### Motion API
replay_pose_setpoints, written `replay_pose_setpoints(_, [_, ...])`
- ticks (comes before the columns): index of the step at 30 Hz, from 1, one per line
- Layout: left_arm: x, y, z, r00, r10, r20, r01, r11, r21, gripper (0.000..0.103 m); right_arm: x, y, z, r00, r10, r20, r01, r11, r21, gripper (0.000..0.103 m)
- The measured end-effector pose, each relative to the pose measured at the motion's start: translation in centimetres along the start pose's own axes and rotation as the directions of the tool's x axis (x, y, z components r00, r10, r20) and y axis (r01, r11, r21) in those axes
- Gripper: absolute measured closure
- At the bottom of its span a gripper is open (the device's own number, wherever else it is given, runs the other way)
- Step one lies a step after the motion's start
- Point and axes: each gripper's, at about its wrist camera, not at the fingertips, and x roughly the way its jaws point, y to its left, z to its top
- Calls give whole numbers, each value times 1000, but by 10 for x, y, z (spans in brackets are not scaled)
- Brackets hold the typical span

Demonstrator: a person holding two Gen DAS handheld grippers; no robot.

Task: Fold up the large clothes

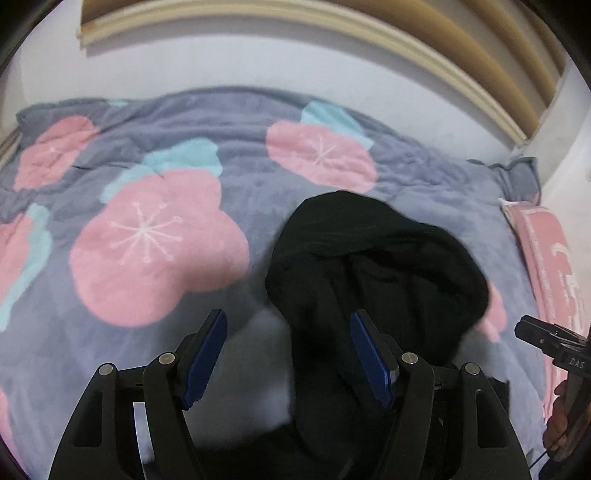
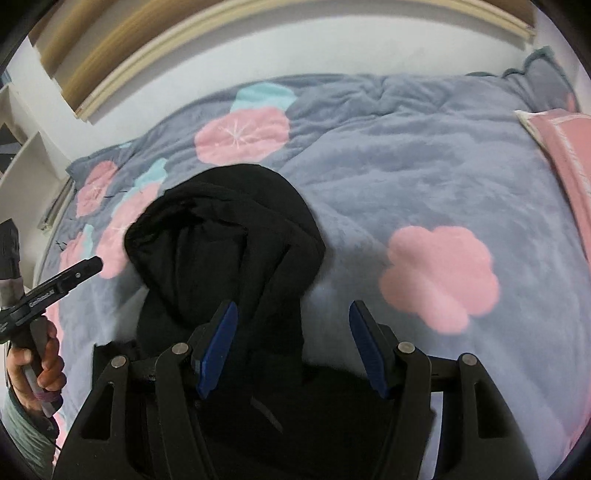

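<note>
A black hooded garment (image 1: 373,266) lies on a grey blanket with pink flowers (image 1: 155,236), its hood pointing away from me. My left gripper (image 1: 288,358) is open and empty, hovering over the garment's left edge near the neck. In the right wrist view the same garment (image 2: 221,251) lies left of centre on the blanket (image 2: 424,177). My right gripper (image 2: 291,347) is open and empty above the garment's right edge. Each gripper shows at the other view's side: the right one (image 1: 554,350) and the left one (image 2: 55,284), their jaws not readable there.
A pink folded cloth (image 1: 554,258) lies at the bed's right side, also in the right wrist view (image 2: 569,147). A white wall with a wooden ledge (image 1: 332,33) runs behind the bed. White shelving (image 2: 22,147) stands at the left.
</note>
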Motion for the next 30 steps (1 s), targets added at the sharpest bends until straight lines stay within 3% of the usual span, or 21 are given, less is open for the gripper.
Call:
replay_pose_setpoints(6, [68,6,9,998,22,-51,-23,1000,-16,35,77,2,21,998,-18,-61,19,1000,6,37])
replay_pose_setpoints(7, [76,8,11,998,38,-56,-39,999,-17,43,88,2,23,997,-28,-73,29,1000,10,60])
replay_pose_setpoints(8, [83,12,13,997,46,-65,-47,999,-16,83,100,3,25,996,-42,-83,43,999,2,81])
replay_pose_setpoints(9, [87,18,15,996,21,-83,-24,999,-31,93,107,2,26,993,-70,-95,69,998,-14,95])
replay_pose_setpoints(11, [72,40,20,995,-96,-37,91,988,-123,93,99,-8,27,997,-58,-57,58,998,3,97])
replay_pose_setpoints(13, [41,55,18,975,-220,23,221,960,-170,93,74,-21,25,1000,-2,-3,2,999,33,97])
replay_pose_setpoints(16, [8,59,6,952,-297,69,304,937,-172,90,42,-17,11,999,9,50,-7,1000,-30,97])
replay_pose_setpoints(18, [14,62,-6,964,-265,35,267,950,-163,89,40,-15,2,999,-3,51,6,999,-53,97])
replay_pose_setpoints(20, [47,67,-19,978,-201,-55,189,967,-172,88,61,-19,-7,1000,-25,12,25,998,-57,97])
replay_pose_setpoints(23, [99,71,-39,974,-151,-168,123,978,-167,84,112,-27,-15,994,-57,-88,53,997,-48,97])
replay_pose_setpoints(26, [101,67,-41,978,-153,-144,133,981,-141,82,142,-35,-18,989,-45,-142,41,999,-34,93])
replay_pose_setpoints(28, [94,67,-40,974,-163,-155,144,982,-126,78,139,-38,-15,989,-20,-148,17,1000,-22,86])
replay_pose_setpoints(30, [81,68,-41,973,-155,-174,138,985,-105,62,130,-42,-13,988,-5,-155,2,1000,-20,74])
